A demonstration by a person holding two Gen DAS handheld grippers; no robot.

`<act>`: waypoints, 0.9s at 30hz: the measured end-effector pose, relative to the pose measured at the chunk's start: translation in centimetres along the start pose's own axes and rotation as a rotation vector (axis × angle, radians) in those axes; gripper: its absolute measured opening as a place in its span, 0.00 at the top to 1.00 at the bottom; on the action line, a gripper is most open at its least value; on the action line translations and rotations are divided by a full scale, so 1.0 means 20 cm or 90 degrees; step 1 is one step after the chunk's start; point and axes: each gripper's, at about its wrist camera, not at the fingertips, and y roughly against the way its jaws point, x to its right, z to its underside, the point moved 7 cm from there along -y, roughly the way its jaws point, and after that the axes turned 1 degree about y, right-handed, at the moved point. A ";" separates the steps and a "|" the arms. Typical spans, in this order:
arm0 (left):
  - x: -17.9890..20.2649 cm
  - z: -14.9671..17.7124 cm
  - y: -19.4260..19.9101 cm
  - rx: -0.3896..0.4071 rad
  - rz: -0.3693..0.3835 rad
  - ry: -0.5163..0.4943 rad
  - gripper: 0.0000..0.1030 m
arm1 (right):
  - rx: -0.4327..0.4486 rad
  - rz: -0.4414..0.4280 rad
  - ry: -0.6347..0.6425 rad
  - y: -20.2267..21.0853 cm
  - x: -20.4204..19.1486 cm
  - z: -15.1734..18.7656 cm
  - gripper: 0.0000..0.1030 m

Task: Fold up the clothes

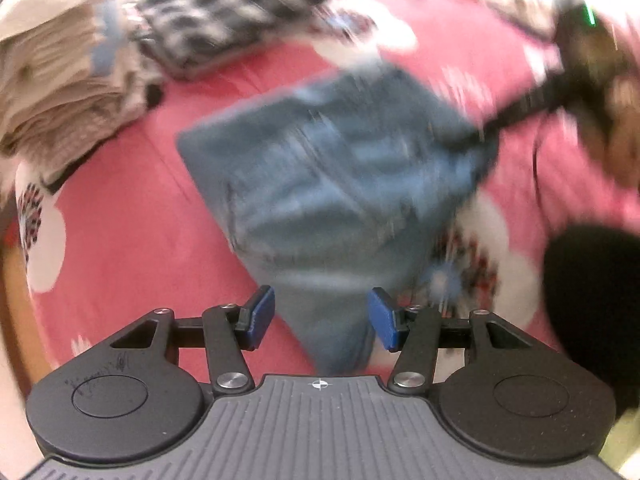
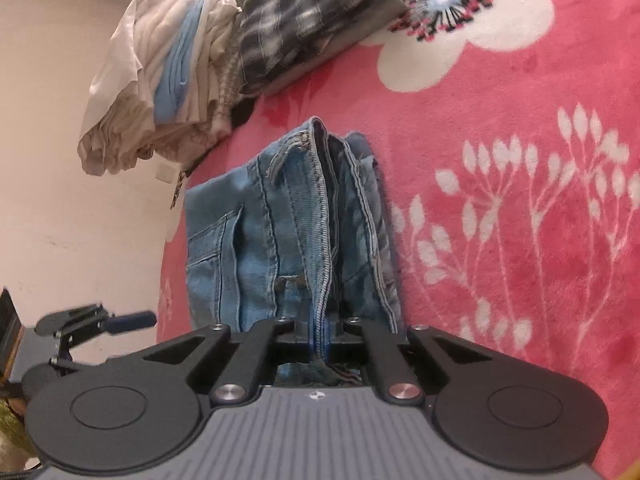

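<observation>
The right gripper point(image 2: 320, 340) is clenched on a denim edge of the folded jeans point(image 2: 288, 232), which stretch from it toward the middle of the frame on the pink flowered blanket point(image 2: 520, 240). The left gripper point(image 1: 322, 318) hangs released above the jeans point(image 1: 332, 168), its blue pads apart. Stacked clothes point(image 2: 168, 80) and a plaid garment point(image 2: 304, 20) lie at upper left.

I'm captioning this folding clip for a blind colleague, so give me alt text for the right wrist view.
The right gripper is shut on the edge of folded blue jeans lying on a pink floral blanket. Beyond them sit a stack of pale folded clothes and a folded plaid garment; the left gripper shows at the left edge.
</observation>
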 end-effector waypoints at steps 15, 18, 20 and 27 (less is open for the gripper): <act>0.18 0.04 -0.31 -0.039 -0.131 -0.150 0.55 | 0.021 0.195 0.294 0.07 -0.21 0.03 0.71; 0.20 0.05 -0.30 -0.026 -0.137 -0.153 0.56 | 0.053 0.242 0.378 0.14 -0.33 -0.05 0.71; 0.20 0.05 -0.29 -0.018 -0.139 -0.146 0.56 | 0.103 0.221 0.377 0.21 -0.41 -0.12 0.71; 0.20 0.08 -0.28 -0.005 -0.135 -0.137 0.57 | 0.092 0.188 0.429 0.01 -0.48 -0.12 0.77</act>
